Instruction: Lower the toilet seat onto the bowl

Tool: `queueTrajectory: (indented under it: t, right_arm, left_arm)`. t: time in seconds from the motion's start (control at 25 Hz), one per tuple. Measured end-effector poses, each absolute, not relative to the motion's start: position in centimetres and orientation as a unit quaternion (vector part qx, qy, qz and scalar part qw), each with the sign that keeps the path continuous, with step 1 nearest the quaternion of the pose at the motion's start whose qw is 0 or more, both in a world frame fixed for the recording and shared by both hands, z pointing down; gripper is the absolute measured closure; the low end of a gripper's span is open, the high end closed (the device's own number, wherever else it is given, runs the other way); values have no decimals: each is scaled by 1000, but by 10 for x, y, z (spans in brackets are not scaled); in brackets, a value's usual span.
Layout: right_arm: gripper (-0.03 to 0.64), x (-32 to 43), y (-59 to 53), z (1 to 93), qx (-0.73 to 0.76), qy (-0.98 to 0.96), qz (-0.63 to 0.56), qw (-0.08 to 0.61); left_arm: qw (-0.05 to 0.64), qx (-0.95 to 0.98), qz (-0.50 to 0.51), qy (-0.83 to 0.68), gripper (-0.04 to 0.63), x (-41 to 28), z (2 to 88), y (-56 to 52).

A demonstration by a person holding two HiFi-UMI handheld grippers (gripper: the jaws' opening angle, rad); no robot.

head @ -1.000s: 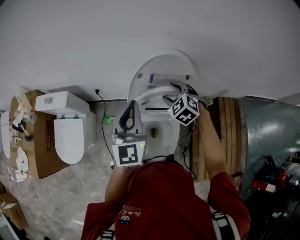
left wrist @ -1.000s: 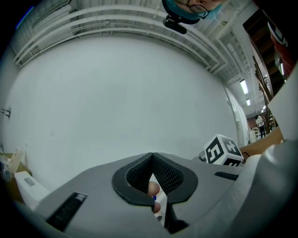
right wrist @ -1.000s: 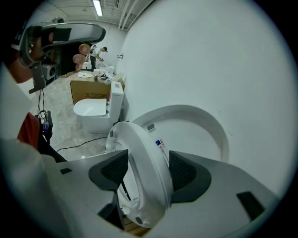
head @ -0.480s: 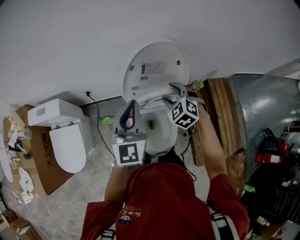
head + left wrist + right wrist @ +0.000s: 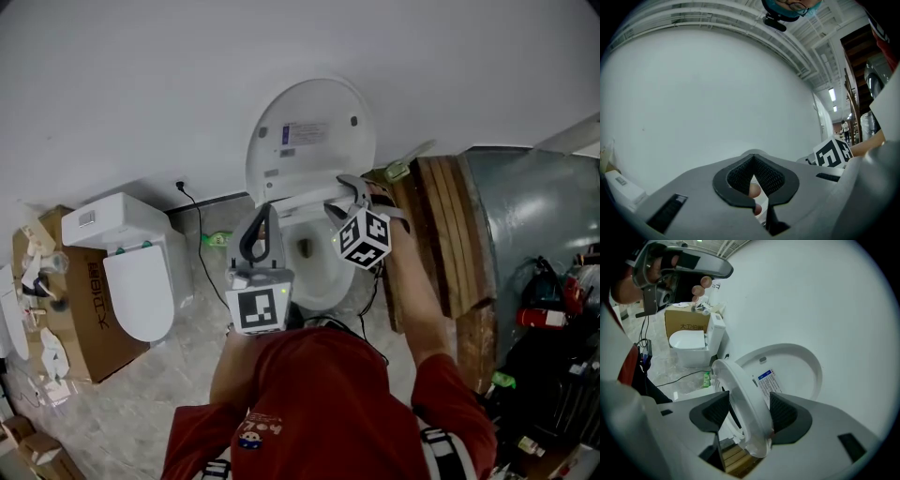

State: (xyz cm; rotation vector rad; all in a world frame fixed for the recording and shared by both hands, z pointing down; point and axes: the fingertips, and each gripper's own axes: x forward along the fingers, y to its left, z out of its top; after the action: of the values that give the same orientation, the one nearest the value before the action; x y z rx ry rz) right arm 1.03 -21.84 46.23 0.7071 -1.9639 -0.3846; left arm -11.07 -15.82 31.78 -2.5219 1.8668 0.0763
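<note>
Right hand-held gripper (image 5: 749, 405) pinching the toilet seat (image 5: 736, 380) across its rim. Seat hangs tilted, partway between the upright lid (image 5: 797, 366) and the bowl (image 5: 314, 267). Left hand-held gripper (image 5: 753, 158) pressed together, empty, facing the wall. Seat is a glossy white plastic ring: probably stiff, light and slippery, with the hinge carrying most of the load. Best hold is the rim far from the hinge. Ease it down so it doesn't slam.

Storage/wkshop, spare toilet (image 5: 141, 281), cardboard box (image 5: 84, 314), pallets (image 5: 450, 234)
</note>
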Motion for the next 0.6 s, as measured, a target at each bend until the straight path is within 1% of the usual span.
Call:
queueTrajectory:
  t: [0.32,0.52,0.56,0.6]
  right_arm:
    - [359,18,-187,474,285,-803,-182,491]
    - [384,22,-165,481,273,-802,-189,496]
    - [402,23,-161,483,270,-802,-190,498]
    - [407,24,-157,485,267,-801,-192,500]
  left_arm:
    - [18,-784,1,621,583,-95,318,-125]
    - [21,-776,-10,631,583,-84,319,-101]
    - [21,-774,-11,633,583,-83,319,-97]
    - [22,-772,-11,636,583,-81,319,-94]
